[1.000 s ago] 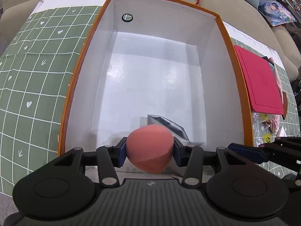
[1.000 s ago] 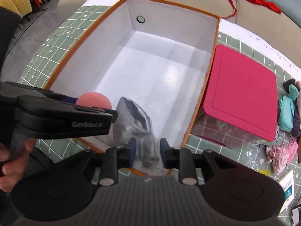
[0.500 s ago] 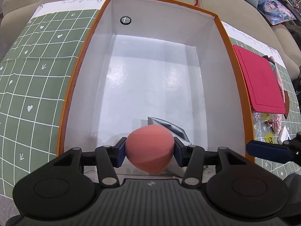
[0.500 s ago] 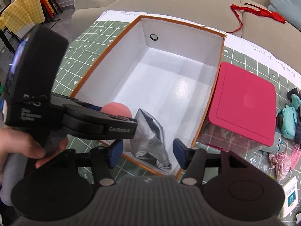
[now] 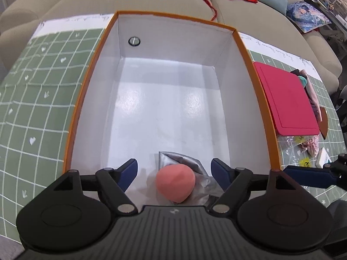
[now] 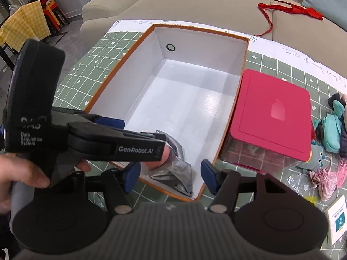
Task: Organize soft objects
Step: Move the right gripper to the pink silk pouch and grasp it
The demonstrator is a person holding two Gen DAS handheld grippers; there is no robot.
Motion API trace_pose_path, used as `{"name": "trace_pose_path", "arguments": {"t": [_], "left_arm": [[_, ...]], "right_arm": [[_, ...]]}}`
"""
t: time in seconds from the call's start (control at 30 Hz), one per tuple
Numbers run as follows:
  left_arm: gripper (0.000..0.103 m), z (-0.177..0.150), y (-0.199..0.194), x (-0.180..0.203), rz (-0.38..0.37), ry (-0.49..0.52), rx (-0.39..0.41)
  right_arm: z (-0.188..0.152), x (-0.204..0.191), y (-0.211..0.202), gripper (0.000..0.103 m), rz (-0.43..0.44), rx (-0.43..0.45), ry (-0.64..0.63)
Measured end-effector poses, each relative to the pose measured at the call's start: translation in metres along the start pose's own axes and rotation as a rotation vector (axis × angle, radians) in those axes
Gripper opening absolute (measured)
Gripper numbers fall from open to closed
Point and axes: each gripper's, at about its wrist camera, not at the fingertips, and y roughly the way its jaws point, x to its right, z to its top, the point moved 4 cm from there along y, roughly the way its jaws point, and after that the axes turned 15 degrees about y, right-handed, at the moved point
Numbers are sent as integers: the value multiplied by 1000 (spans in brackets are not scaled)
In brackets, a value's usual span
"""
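An orange-rimmed white box [image 5: 91,82] stands open on the green mat; it also shows in the right wrist view [image 6: 238,99]. A pink egg-shaped sponge [image 5: 175,183] lies at the box's near end, against a crumpled silver pouch [image 5: 186,163]. My left gripper [image 5: 174,173] is open above the sponge and holds nothing. My right gripper [image 6: 170,175] is open and empty, over the box's near right corner. The silver pouch [image 6: 176,164] lies below it. The left gripper's body [image 6: 86,138] hides most of the sponge [image 6: 166,153] there.
A clear container with a red lid [image 6: 273,112] stands right of the box. Teal and dark soft items [image 6: 331,127], a pink tassel bag [image 6: 325,182] and a small card [image 6: 338,218] lie further right. A beige sofa with a red ribbon [image 6: 288,8] is behind.
My left gripper opened and the pink sponge dropped into the box beside the silver pouch. My right gripper let go of the pouch, opened wide and drew back and up.
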Motion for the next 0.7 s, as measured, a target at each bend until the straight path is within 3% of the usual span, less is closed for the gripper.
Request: {"name": "trace_pose_path", "arguments": {"t": [0.23, 0.43, 0.7], "left_arm": [[92, 9, -21, 8, -54, -11, 80], [92, 23, -53, 23, -60, -8, 155], [92, 35, -85, 52, -87, 18, 207]], "right_arm": [[0, 5, -10, 65, 1, 24, 15], [1, 25, -41, 67, 29, 87, 39], [6, 121, -112, 72, -97, 265, 187]]}}
